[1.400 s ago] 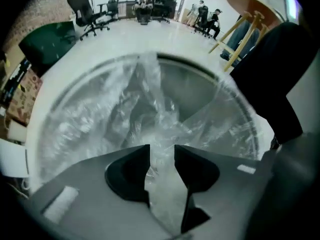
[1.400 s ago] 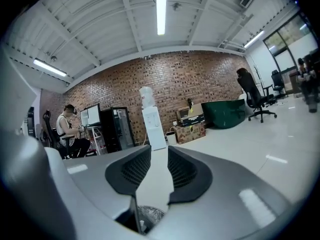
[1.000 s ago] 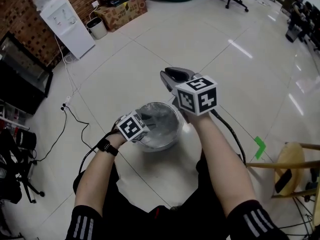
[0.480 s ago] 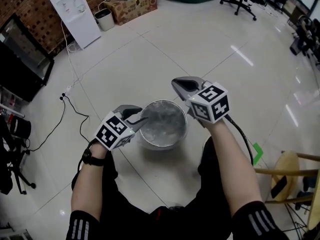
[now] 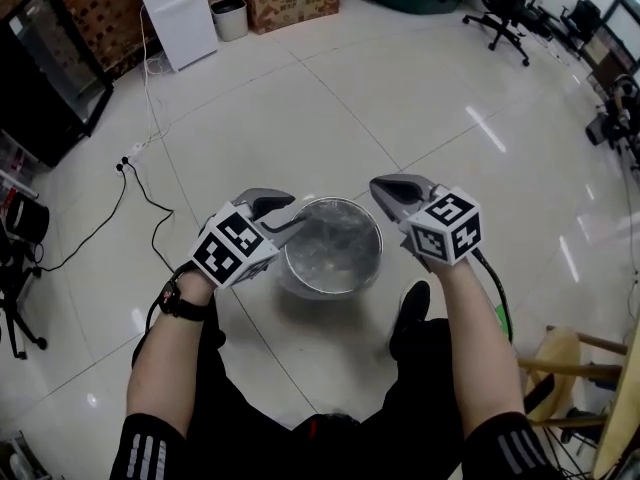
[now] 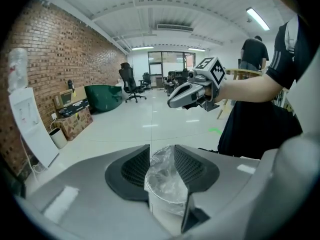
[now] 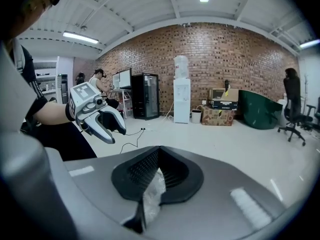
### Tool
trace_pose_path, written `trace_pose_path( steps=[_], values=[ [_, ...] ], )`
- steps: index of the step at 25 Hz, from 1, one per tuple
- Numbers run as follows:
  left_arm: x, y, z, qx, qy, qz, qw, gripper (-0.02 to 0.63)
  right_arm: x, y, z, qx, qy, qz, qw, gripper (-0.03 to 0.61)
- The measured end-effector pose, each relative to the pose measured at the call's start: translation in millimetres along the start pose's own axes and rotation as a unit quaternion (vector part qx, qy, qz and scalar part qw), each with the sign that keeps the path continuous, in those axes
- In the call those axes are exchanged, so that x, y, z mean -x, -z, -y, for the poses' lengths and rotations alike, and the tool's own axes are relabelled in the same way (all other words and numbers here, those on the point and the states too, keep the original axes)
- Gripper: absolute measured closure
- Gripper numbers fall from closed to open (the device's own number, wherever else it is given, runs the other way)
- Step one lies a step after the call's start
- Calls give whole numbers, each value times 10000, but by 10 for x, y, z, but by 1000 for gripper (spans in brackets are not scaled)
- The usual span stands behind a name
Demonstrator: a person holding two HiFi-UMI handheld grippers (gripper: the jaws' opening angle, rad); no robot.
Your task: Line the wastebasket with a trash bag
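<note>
Forearms are angling down either side of the wastebasket [image 5: 300, 286] on the floor. Gripper views are showing me what the head view isn't: left gripper [image 5: 293, 213] and right gripper [image 5: 385, 193] each clamping trash bag [image 7: 152, 196] film.

An office; brick wall [image 7: 225, 54], swivel chairs [image 6: 127, 81], water dispenser [image 7: 181, 101].

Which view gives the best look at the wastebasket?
Head view: the whole wastebasket from above, trash bag inside. The left gripper view shows a slice between its jaws; the right gripper view only bag film.
</note>
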State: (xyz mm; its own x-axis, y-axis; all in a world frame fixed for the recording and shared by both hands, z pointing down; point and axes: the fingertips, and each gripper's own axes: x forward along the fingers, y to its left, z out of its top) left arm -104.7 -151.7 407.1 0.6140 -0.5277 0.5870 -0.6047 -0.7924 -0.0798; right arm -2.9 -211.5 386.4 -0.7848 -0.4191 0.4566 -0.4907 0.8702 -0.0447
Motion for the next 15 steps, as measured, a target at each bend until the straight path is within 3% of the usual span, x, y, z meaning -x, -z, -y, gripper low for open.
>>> trace_pose_path(
  steps=[15],
  values=[
    [-47, 79, -36, 31, -15, -53, 10000, 465, -91, 48, -52, 110, -52, -99, 9999, 572]
  ],
)
